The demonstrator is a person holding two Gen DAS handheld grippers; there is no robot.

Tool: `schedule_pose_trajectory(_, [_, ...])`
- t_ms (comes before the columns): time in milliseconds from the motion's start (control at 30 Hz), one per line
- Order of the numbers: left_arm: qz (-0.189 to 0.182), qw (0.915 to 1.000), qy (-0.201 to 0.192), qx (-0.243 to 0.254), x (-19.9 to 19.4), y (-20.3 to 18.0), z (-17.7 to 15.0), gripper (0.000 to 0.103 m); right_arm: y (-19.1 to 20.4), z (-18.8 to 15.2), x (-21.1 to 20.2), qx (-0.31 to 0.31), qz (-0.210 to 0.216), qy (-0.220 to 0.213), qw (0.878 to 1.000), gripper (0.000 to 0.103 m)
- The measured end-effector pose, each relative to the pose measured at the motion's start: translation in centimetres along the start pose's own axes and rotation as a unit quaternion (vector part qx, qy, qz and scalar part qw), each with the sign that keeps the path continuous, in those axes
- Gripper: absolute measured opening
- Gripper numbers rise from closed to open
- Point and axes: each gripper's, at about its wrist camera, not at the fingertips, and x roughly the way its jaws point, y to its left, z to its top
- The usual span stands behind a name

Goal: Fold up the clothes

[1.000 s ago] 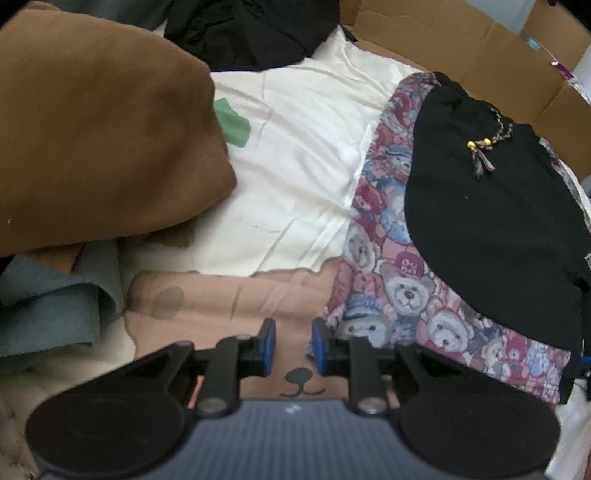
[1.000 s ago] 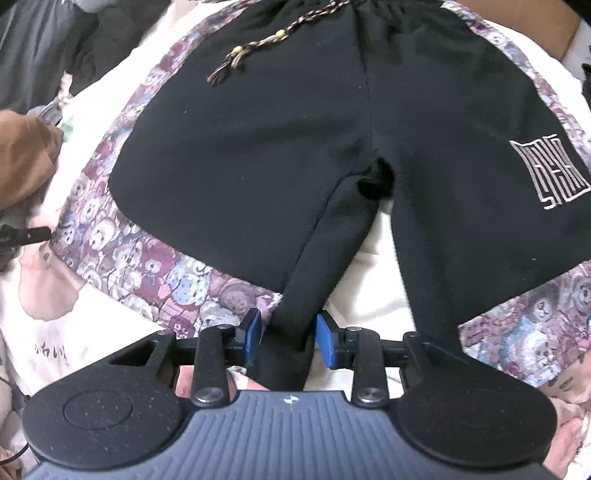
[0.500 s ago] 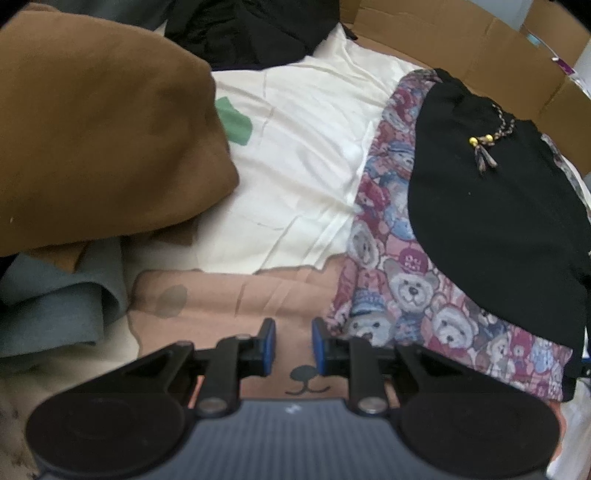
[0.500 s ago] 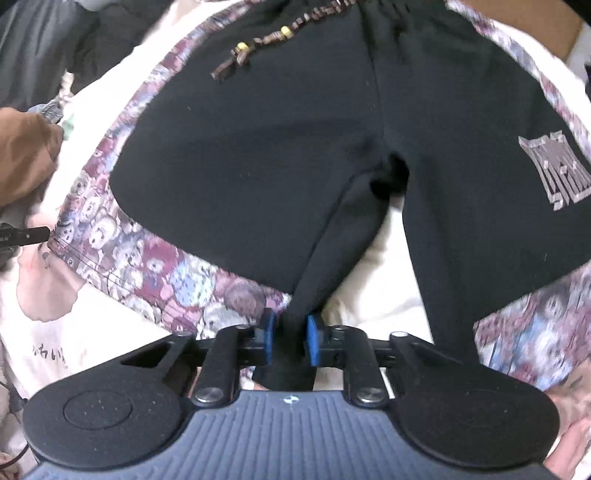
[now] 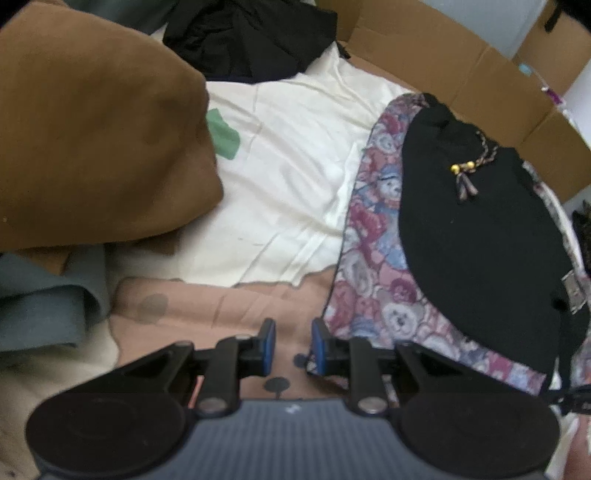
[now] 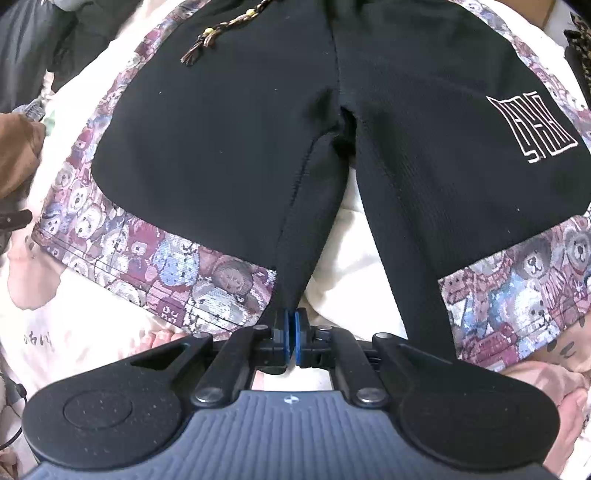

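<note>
Black shorts (image 6: 236, 147) with teddy-bear print side panels and a braided drawstring lie flat on a cream bedsheet, waistband far from me. My right gripper (image 6: 291, 334) is shut on the hem at the inner edge of the shorts' left leg. In the left wrist view the same shorts (image 5: 472, 236) lie to the right. My left gripper (image 5: 290, 345) is open and empty, low over a pink bear-print cloth (image 5: 221, 302), with its right finger just at the shorts' bear-print hem corner.
A brown garment (image 5: 92, 140) is heaped at the left over a grey-green cloth (image 5: 44, 310). A dark garment (image 5: 251, 33) lies at the back. Cardboard box walls (image 5: 461, 59) run along the far side. A white sheet (image 5: 288, 177) spreads in the middle.
My right gripper has closed on the inner hem of the shorts' left leg and moved in closer. My left gripper has shifted slightly and stays open.
</note>
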Motion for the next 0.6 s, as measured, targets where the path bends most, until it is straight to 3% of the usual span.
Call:
schedule_pose_trajectory(467, [-0.037, 0.9986, 0.036, -0.008, 3.2, 0.2, -0.6, 0.026, 0.6, 0.9, 0.1, -0.01, -0.045, -0.008, 0.999, 0.0])
schedule_pose_trajectory(600, [-0.047, 0.9977, 0.045, -0.02, 4.0, 0.4, -0.9, 0.025, 0.7, 1.2, 0.5, -0.012, -0.04, -0.005, 0.999, 0.0])
